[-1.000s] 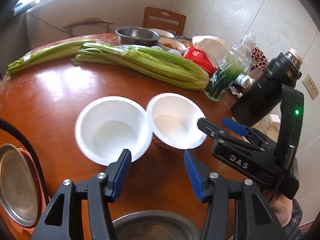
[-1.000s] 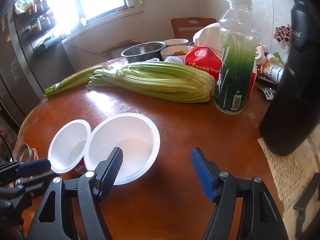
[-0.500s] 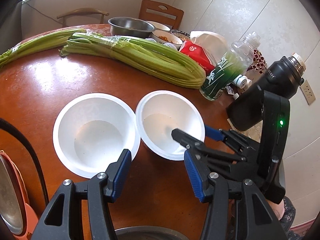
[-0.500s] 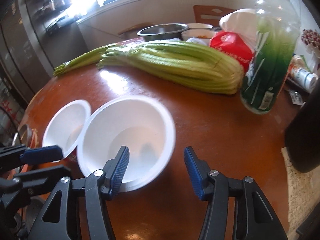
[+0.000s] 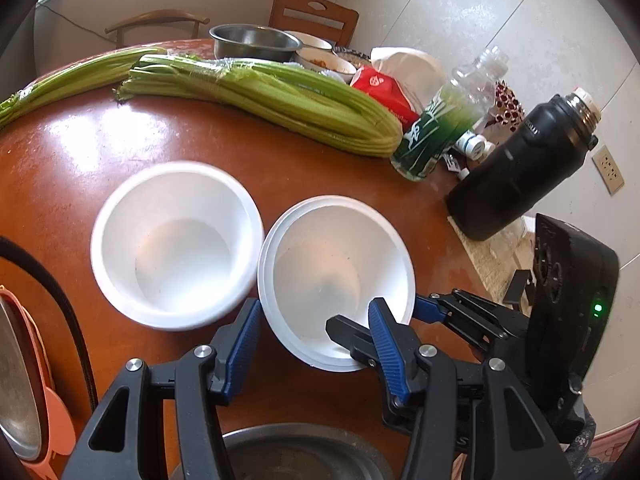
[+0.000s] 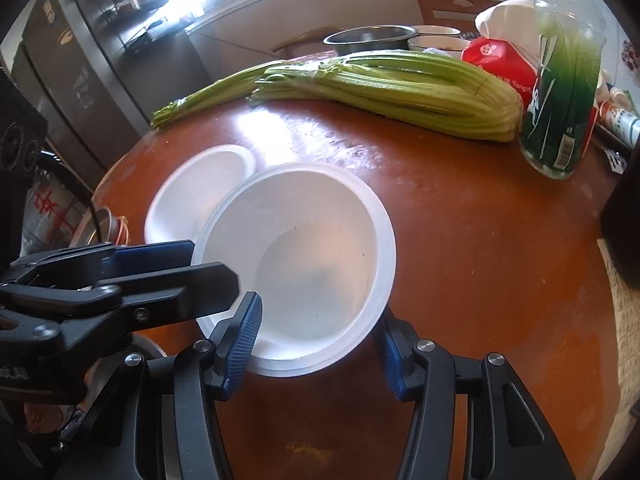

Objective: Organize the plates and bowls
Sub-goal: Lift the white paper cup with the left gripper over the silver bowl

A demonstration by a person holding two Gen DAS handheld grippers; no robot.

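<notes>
Two white foam bowls sit on the brown round table (image 5: 80,152). The left bowl (image 5: 180,248) (image 6: 200,192) rests flat. The right bowl (image 5: 332,264) (image 6: 312,256) is tipped up, its rim over the left bowl's edge. My right gripper (image 5: 378,316) (image 6: 316,332) is shut on this bowl's near-right wall, one finger inside and one outside under the rim. My left gripper (image 5: 314,340) (image 6: 214,264) straddles the same bowl's near-left rim with a gap. Its pads do not visibly press.
Long celery bunches (image 5: 280,96) lie across the far side. A green bottle (image 5: 436,132) and a black flask (image 5: 520,168) stand at the right. A steel bowl (image 5: 252,42) sits at the back. A steel dish (image 5: 296,452) lies under my left gripper, another metal dish (image 5: 16,380) at the left edge.
The right gripper's jaws narrowed and slid over the right bowl's rim. That bowl has since tipped up and shifted toward the left gripper. The left gripper's jaws kept their width.
</notes>
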